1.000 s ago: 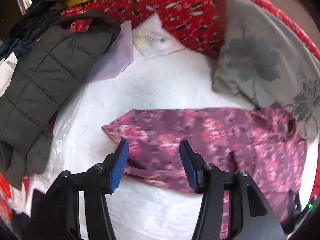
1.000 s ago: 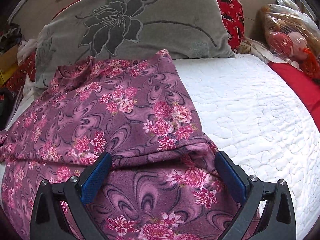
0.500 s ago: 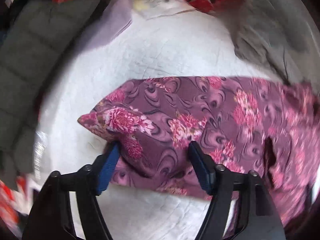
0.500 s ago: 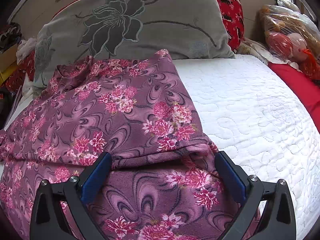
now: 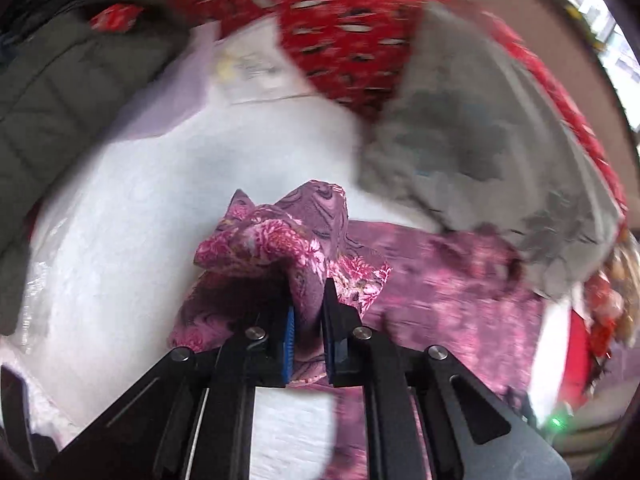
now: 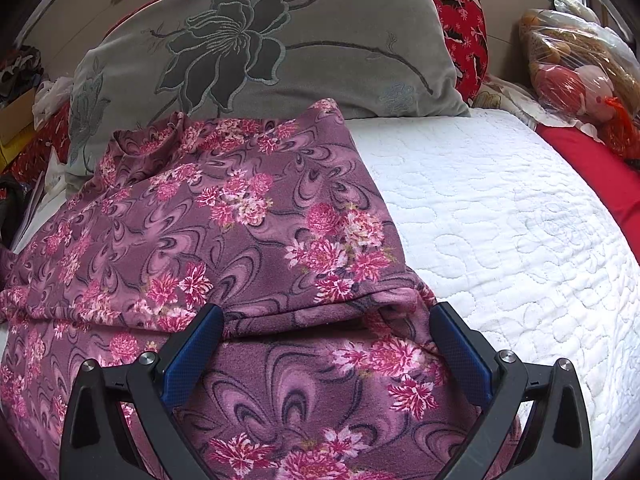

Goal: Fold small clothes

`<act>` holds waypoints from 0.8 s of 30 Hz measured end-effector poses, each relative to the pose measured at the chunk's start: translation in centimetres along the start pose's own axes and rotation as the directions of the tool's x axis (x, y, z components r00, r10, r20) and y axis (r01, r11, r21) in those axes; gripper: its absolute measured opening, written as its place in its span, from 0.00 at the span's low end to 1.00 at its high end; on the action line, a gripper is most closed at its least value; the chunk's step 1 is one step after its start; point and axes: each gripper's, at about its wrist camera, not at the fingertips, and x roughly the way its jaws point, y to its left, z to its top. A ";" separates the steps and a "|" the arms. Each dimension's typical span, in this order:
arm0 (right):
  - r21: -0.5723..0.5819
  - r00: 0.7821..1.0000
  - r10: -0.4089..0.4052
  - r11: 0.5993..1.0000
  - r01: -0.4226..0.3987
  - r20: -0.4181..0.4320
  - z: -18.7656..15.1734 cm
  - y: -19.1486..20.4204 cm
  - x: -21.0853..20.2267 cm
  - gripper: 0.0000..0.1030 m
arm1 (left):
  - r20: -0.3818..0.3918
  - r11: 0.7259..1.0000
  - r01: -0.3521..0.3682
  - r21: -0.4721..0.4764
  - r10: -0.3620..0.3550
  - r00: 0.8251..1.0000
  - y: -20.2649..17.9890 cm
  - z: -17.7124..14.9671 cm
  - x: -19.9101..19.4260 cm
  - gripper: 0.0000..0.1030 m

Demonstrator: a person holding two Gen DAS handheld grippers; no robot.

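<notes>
Purple floral garment [image 6: 248, 240]: spread across a bed with a white quilted cover [image 6: 500, 216], its far end lying against a grey pillow [image 6: 280, 40] embroidered with a dark flower. One layer is folded over another, with the fold's edge running across just ahead of the right tool [image 6: 326, 344].

Left tool [image 5: 306, 312]: jaws have just been closing and now stand nearly together, pinching a bunched corner of the garment [image 5: 280, 248] between the blue pads. The pinched cloth rises in a crumpled peak above the fingertips, while the rest of the garment trails away to the right across the bed cover [image 5: 160, 216]. This view is blurred.

Right tool: jaws stand wide apart, gripping nothing. The blue pads [image 6: 192, 356] sit over the garment on either side of the folded edge; whether they touch the cloth cannot be told.

Surroundings, left wrist view: a dark quilted jacket [image 5: 60, 92] lies at the left edge of the bed, with a lilac item [image 5: 176, 92] and a clear packet [image 5: 256, 76] beside it, and red patterned bedding [image 5: 344, 20] behind. The grey pillow [image 5: 480, 132] lies at right.

Surroundings, right wrist view: a red patterned cushion [image 6: 460, 32] stands behind the pillow, and a plastic bag of soft toys [image 6: 572, 68] sits at far right by a red cloth [image 6: 592, 172].
</notes>
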 end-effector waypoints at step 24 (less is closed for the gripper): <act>0.029 0.999 0.035 0.999 -0.036 0.012 -0.1 -0.6 0.1 1.00 | -0.299 0.978 0.206 -0.010 -0.200 0.933 -15.9 -8.9 11.6 0.17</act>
